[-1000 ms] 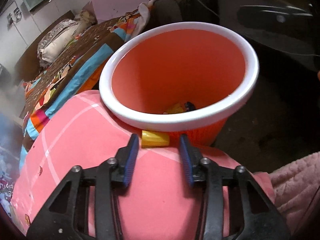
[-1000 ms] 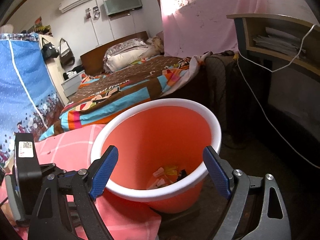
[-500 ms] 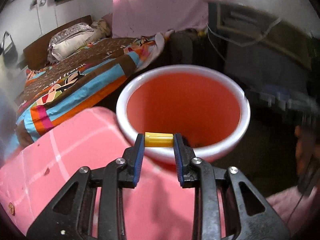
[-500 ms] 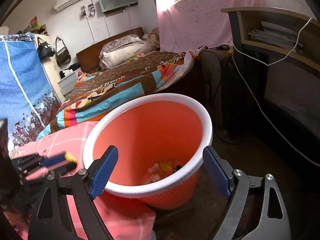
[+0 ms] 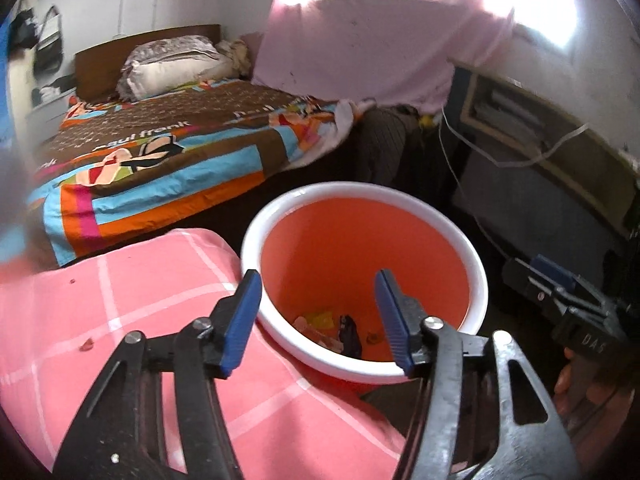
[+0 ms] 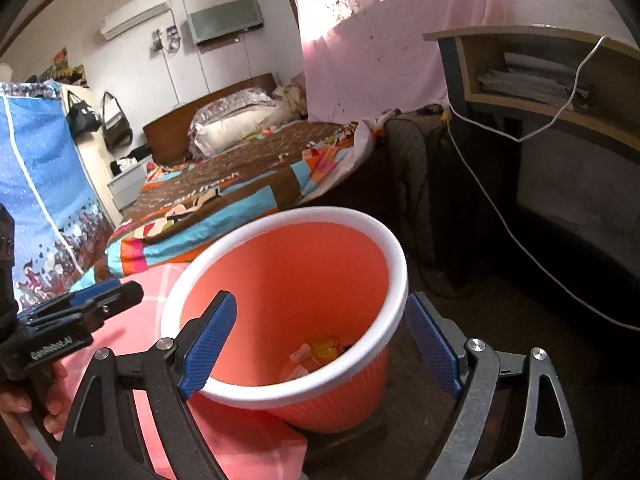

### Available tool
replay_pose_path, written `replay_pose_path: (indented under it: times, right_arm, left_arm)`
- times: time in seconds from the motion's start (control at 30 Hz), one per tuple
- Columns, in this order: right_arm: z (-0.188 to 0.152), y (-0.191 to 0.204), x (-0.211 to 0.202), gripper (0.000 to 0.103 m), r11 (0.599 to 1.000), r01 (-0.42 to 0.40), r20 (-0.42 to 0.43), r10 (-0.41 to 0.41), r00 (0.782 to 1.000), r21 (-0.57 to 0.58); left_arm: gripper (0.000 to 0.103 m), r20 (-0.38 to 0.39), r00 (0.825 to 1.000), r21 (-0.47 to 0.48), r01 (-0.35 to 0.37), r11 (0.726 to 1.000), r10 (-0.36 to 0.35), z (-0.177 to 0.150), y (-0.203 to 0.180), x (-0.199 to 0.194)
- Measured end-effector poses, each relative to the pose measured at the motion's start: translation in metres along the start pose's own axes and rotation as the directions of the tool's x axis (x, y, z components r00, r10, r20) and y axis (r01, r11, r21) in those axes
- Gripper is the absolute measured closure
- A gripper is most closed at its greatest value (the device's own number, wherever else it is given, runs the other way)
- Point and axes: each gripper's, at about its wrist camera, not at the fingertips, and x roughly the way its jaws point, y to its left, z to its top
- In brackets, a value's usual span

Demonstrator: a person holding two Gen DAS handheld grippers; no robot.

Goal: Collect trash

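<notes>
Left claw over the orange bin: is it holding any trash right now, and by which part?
Nothing is held. The left claw is open and empty above the orange bin; the right claw is open and empty too.

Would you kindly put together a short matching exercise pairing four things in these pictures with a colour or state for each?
Things:
1. Round plastic trash bin
2. Left tongs
3. Checked cloth
4. Thin charging cable

Colour or state:
A. white
B. open and empty
C. orange with a white rim
D. pink

Pairs: 1-C, 2-B, 3-D, 4-A
</notes>
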Motion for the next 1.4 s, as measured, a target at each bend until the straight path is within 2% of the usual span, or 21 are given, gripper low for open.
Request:
replay_pose_path:
  times: [0.13,0.27,0.3,0.33,0.37,0.4,0.53,0.9,1.0,1.1,1.3,1.4]
  right_arm:
    - [0.000,0.010,-0.013,0.016,1.000,-0.009,0.070,0.010,0.998,-0.015]
    - [0.000,0.018,-0.031,0.013,0.999,-0.024,0.163,0.028,0.986,-0.023]
    - [0.000,0.021,-0.036,0.012,0.999,-0.028,0.189,0.033,0.982,-0.027]
    - [-0.001,0.023,-0.042,0.010,0.999,-0.032,0.215,0.038,0.976,-0.030]
    - [-0.001,0.024,-0.044,0.003,0.999,-0.035,0.230,0.042,0.972,-0.031]
    - [-0.002,0.027,-0.049,0.000,0.999,-0.043,0.255,0.050,0.966,-0.031]
    - [-0.006,0.036,-0.065,0.000,0.997,-0.071,0.324,0.080,0.943,-0.038]
    - [-0.047,0.067,-0.112,0.000,0.986,-0.100,0.436,0.150,0.887,-0.136]
    - [-0.061,0.073,-0.124,0.000,0.981,-0.105,0.437,0.167,0.884,-0.163]
    - [-0.078,0.079,-0.137,0.000,0.978,-0.106,0.431,0.176,0.885,-0.182]
    - [-0.104,0.088,-0.154,0.000,0.973,-0.100,0.410,0.180,0.894,-0.209]
    - [-0.112,0.092,-0.159,0.000,0.968,-0.096,0.406,0.186,0.895,-0.232]
  left_arm:
    - [0.022,0.071,0.997,-0.037,-0.035,0.999,0.037,-0.001,0.010,-0.023]
    - [0.013,0.153,0.986,-0.090,-0.054,0.994,0.067,-0.006,0.021,-0.053]
    - [0.011,0.173,0.982,-0.108,-0.054,0.993,0.072,-0.008,0.024,-0.061]
    - [0.003,0.186,0.979,-0.119,-0.057,0.991,0.079,-0.009,0.027,-0.068]
    - [0.000,0.204,0.974,-0.133,-0.069,0.989,0.095,-0.011,0.029,-0.075]
    - [0.000,0.227,0.967,-0.148,-0.086,0.985,0.119,-0.014,0.032,-0.084]
    - [0.000,0.298,0.938,-0.197,-0.122,0.973,0.179,-0.028,0.042,-0.117]
    - [0.000,0.389,0.859,-0.244,-0.251,0.937,0.332,-0.094,0.053,-0.193]
    - [0.000,0.397,0.840,-0.255,-0.286,0.924,0.370,-0.116,0.054,-0.209]
    - [0.000,0.396,0.829,-0.264,-0.309,0.914,0.395,-0.135,0.056,-0.221]
    - [0.000,0.389,0.812,-0.278,-0.346,0.896,0.435,-0.167,0.060,-0.238]
    - [0.000,0.377,0.811,-0.281,-0.359,0.890,0.446,-0.178,0.060,-0.241]
